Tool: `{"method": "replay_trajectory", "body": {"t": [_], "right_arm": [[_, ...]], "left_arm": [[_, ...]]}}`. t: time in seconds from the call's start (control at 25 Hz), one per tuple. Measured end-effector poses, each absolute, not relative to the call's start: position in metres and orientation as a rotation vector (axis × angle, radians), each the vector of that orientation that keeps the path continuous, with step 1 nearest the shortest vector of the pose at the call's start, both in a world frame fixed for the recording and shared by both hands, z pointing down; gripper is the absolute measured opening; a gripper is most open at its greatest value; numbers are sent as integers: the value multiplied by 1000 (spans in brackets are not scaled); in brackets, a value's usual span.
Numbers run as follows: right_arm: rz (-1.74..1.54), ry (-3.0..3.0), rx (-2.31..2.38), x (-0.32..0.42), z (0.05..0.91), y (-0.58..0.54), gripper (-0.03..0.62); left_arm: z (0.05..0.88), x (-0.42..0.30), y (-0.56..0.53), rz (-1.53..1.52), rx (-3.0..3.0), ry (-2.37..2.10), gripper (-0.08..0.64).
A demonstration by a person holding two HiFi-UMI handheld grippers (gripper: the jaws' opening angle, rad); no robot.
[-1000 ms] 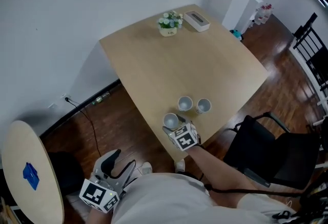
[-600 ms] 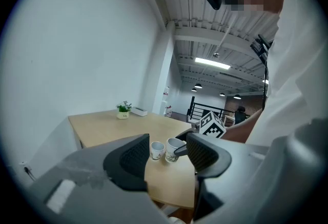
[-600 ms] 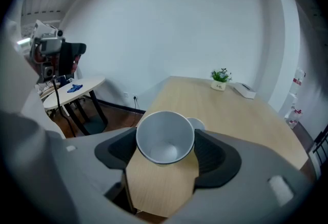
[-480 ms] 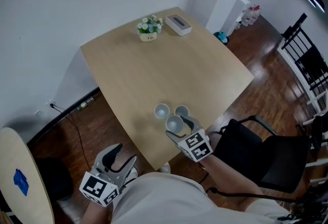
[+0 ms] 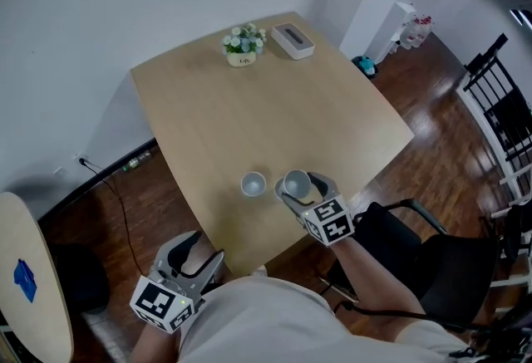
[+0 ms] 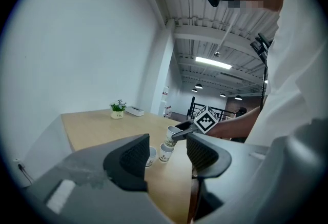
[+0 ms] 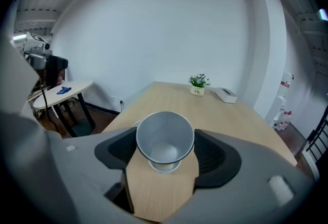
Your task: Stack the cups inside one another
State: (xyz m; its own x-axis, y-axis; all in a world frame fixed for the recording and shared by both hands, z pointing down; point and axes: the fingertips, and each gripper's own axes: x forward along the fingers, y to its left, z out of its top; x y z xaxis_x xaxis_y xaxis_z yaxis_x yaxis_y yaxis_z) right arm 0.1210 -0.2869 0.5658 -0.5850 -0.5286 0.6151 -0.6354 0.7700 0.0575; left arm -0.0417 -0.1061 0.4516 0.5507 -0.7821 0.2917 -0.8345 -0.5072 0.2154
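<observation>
Three small cups are on or over the wooden table (image 5: 249, 112). My right gripper (image 5: 299, 185) is shut on a metal-lined cup (image 5: 295, 182), holding it upright just above a second cup, whose rim (image 7: 164, 167) peeks out below it in the right gripper view. The held cup (image 7: 165, 140) sits between the black pads (image 7: 115, 150). A third cup (image 5: 253, 183) stands on the table just to the left. From the left gripper view, the held cup (image 6: 172, 136) hangs above two printed cups (image 6: 165, 152). My left gripper (image 5: 202, 257) is open and holds nothing, low beside my body, off the table.
A small flower pot (image 5: 242, 44) and a white box (image 5: 293, 39) stand at the table's far edge. A black chair (image 5: 432, 257) is at the right, close to the table's near corner. A round side table (image 5: 33, 303) stands at the left.
My right gripper lifted the nearest cup off the table and carried it away from me, over the right-hand cup. The left gripper stayed low and open.
</observation>
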Motion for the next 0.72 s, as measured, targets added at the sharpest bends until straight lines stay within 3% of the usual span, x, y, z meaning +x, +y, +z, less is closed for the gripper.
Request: {"method": "replay_trajectory", "body": {"t": [0.44,0.72], "right_arm": [[287,-2293,817,115,619,-295,369],[309,-2326,886,105,597,-273,391]], "left_arm": [[453,-58,-93,268,2386,-1415,240],[454,-72,-88,285,2405,-1388,257]]}}
